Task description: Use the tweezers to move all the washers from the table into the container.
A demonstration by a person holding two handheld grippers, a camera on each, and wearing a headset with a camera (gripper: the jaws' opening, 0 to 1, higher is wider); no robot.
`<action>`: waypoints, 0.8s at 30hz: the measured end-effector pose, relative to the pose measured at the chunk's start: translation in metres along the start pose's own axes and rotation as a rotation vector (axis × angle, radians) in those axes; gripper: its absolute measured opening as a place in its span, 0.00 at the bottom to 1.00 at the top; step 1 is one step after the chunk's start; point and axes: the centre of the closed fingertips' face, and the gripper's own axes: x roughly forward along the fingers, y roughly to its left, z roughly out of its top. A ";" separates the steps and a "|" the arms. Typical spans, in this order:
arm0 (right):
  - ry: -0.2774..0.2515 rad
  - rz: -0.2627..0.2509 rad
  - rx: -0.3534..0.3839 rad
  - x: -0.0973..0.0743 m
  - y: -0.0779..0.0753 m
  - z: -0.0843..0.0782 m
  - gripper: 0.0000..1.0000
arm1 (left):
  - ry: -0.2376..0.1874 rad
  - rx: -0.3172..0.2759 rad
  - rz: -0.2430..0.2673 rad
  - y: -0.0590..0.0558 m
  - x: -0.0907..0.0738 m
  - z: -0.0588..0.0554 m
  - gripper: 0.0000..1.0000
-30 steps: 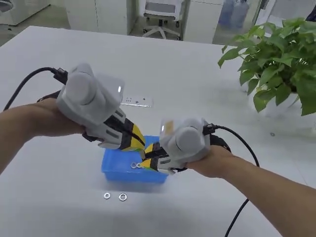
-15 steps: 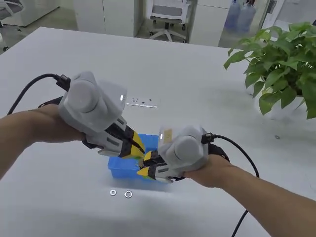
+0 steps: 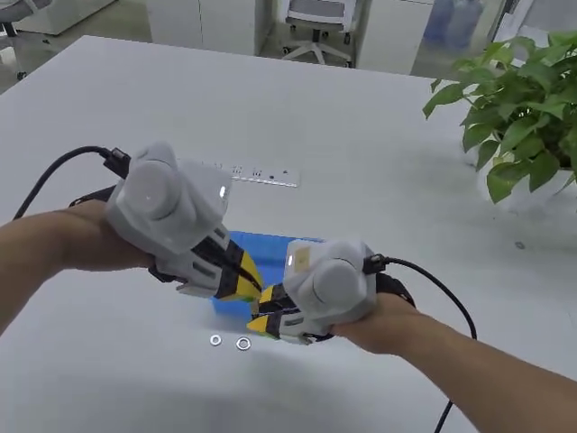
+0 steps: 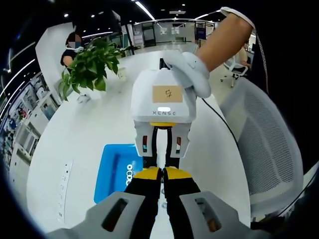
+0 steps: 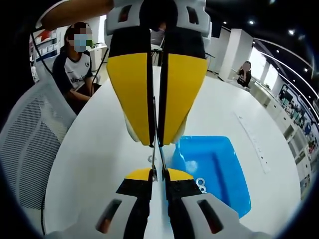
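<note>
while the left gripper [image 3: 251, 283] and right gripper [image 3: 261, 319] are clenching the tweezers [image 5: 158, 155], they're lining up on two washers [image 3: 243, 344] just beneath the tips, probably needing a dip and pinch.

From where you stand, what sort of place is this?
Probably an open-plan office or lab: a large white table, a wheeled office chair beyond it, and a potted plant standing on the table.

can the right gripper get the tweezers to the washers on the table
Probably yes: the washers lie bare on the table just ahead of the right gripper, outside the container, and nothing stands between them and the tweezers.
</note>
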 end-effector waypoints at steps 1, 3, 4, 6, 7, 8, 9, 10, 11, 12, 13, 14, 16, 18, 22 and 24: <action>0.000 0.003 0.002 0.001 0.001 -0.001 0.12 | 0.001 -0.001 -0.002 -0.001 0.001 -0.002 0.06; 0.002 0.008 0.002 0.004 0.005 -0.003 0.12 | 0.003 -0.004 -0.006 -0.004 0.003 -0.005 0.06; 0.003 0.012 0.005 0.006 0.006 -0.004 0.12 | 0.005 -0.007 -0.008 -0.005 0.003 -0.007 0.06; 0.001 0.020 0.012 0.009 0.009 -0.006 0.12 | 0.006 -0.010 -0.012 -0.008 0.005 -0.009 0.06; 0.000 0.022 0.014 0.011 0.010 -0.006 0.12 | 0.008 -0.014 -0.014 -0.009 0.005 -0.011 0.06; 0.000 0.025 0.015 0.012 0.011 -0.006 0.12 | 0.009 -0.016 -0.015 -0.010 0.005 -0.012 0.06; -0.001 0.027 0.016 0.014 0.012 -0.007 0.12 | 0.009 -0.019 -0.016 -0.010 0.006 -0.013 0.06; 0.000 0.029 0.016 0.015 0.012 -0.007 0.12 | 0.010 -0.022 -0.017 -0.011 0.006 -0.015 0.06; -0.001 0.033 0.019 0.017 0.013 -0.008 0.12 | 0.011 -0.026 -0.017 -0.012 0.007 -0.016 0.06; -0.002 0.035 0.021 0.018 0.014 -0.008 0.12 | 0.011 -0.029 -0.018 -0.012 0.007 -0.018 0.06; -0.001 0.037 0.019 0.020 0.015 -0.009 0.12 | 0.011 -0.031 -0.018 -0.013 0.007 -0.019 0.06; -0.001 0.040 0.020 0.022 0.015 -0.009 0.12 | 0.012 -0.036 -0.019 -0.013 0.008 -0.021 0.06; -0.001 0.044 0.023 0.024 0.016 -0.010 0.12 | 0.012 -0.043 -0.019 -0.014 0.009 -0.023 0.06; 0.000 0.048 0.026 0.027 0.016 -0.011 0.12 | 0.013 -0.048 -0.019 -0.014 0.010 -0.026 0.06; 0.002 0.054 0.029 0.030 0.016 -0.013 0.12 | 0.014 -0.055 -0.019 -0.013 0.011 -0.029 0.06; 0.002 0.054 0.030 0.032 0.016 -0.014 0.12 | 0.015 -0.058 -0.018 -0.012 0.012 -0.031 0.06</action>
